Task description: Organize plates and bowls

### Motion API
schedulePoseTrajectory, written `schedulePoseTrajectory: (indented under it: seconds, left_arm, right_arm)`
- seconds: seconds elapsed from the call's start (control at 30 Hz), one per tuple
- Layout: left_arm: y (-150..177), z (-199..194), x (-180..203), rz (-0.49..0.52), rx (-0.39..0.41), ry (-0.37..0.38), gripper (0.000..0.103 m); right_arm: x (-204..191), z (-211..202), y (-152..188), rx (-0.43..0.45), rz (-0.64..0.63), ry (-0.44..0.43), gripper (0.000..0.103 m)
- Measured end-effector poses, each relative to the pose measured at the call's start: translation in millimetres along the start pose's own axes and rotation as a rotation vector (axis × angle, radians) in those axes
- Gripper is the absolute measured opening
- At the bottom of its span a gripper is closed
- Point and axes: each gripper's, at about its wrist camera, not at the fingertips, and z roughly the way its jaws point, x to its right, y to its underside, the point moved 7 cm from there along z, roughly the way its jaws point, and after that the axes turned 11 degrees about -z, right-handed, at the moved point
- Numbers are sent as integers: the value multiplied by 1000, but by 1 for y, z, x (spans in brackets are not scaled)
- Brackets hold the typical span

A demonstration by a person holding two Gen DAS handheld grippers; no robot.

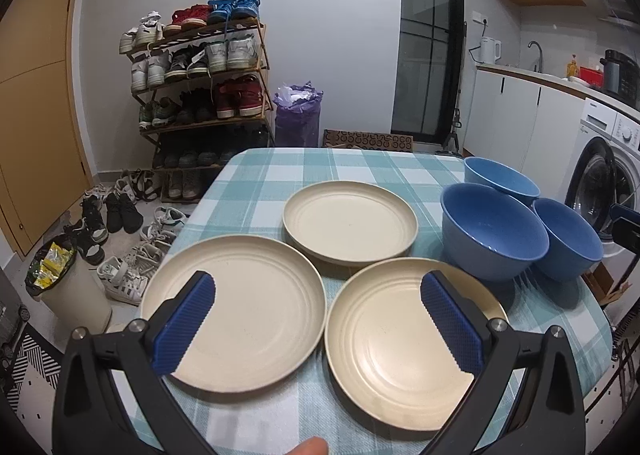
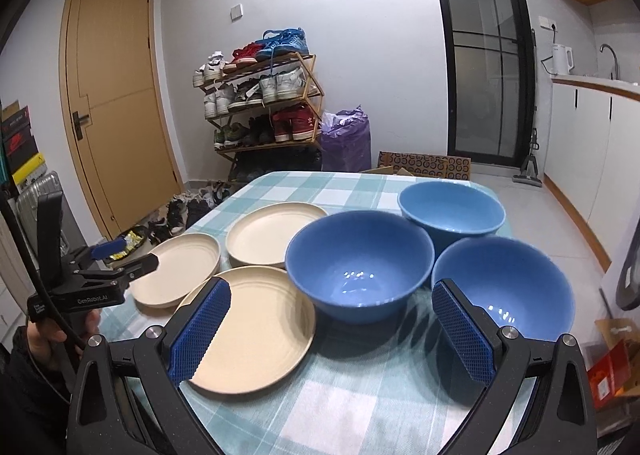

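Three cream plates lie flat on the checked tablecloth: a near-left plate (image 1: 236, 311), a near-right plate (image 1: 400, 343) and a far plate (image 1: 350, 221). Three blue bowls stand upright to their right: a middle bowl (image 1: 494, 229), a far bowl (image 1: 502, 175) and a right bowl (image 1: 568, 239). My left gripper (image 1: 318, 295) is open and empty, above the two near plates. My right gripper (image 2: 332, 299) is open and empty, in front of the middle bowl (image 2: 360, 263), between the near-right plate (image 2: 256, 327) and the right bowl (image 2: 504, 287). The left gripper also shows in the right wrist view (image 2: 120, 255).
The table (image 1: 256, 175) carries a teal and white checked cloth. A shoe rack (image 1: 196, 87), loose shoes and a bin (image 1: 68, 287) stand on the floor to the left. A washing machine (image 1: 604, 183) and kitchen counter are on the right.
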Motion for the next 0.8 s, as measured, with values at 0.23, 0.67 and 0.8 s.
schedulePoseTrajectory:
  seconds: [0.23,0.67,0.8]
  left_arm:
    - [-24,8,-7,-14,-3,5,103]
    - [-66,27,-13,6,15,-18,103]
    - [-76,36,-15,-2,6,-14,103]
  right_arm:
    - [3,13,-27,-15,-13,-7,102]
    - [-1,55,-75,-73,-54,-42,102]
    - [-1,67,-89,-85,-66,-59,102]
